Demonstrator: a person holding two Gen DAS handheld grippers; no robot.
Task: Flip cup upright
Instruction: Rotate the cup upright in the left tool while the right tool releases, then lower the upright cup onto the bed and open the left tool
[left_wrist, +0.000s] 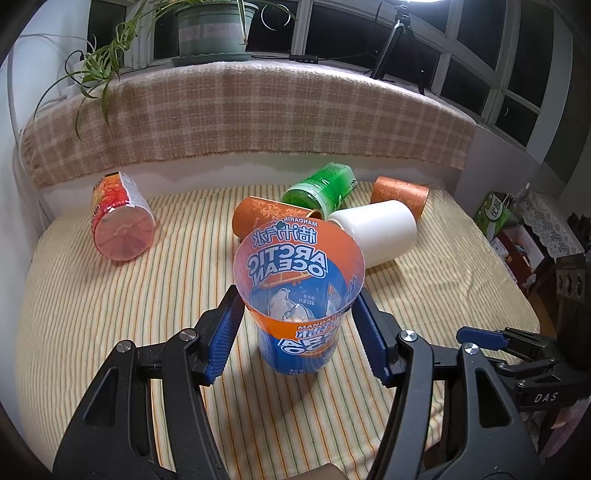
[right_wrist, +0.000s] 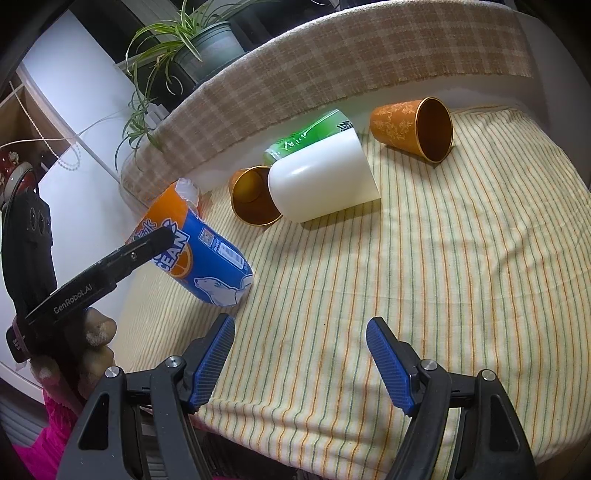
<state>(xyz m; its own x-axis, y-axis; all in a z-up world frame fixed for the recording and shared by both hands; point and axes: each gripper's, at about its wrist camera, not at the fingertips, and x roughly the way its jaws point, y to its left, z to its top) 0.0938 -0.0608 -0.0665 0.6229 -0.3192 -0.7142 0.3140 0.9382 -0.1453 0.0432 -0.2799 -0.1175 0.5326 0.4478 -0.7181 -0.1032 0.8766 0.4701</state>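
2 tool pads (left_wrist: 221, 334) — gripping cup (left_wrist: 299, 295)

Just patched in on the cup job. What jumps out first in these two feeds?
The blue-and-orange Arctic Ocean cup dominates the left wrist view: it sits between the left gripper fingers, mouth toward the camera. Behind it on the striped cloth, a white cup, a green cup and two orange cups lie tipped in a cluster. The right gripper is open with nothing between its fingers.

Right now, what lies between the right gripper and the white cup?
Only bare striped cloth. In the right wrist view, nothing stands between the open right gripper and the white cup, which lies on its side.
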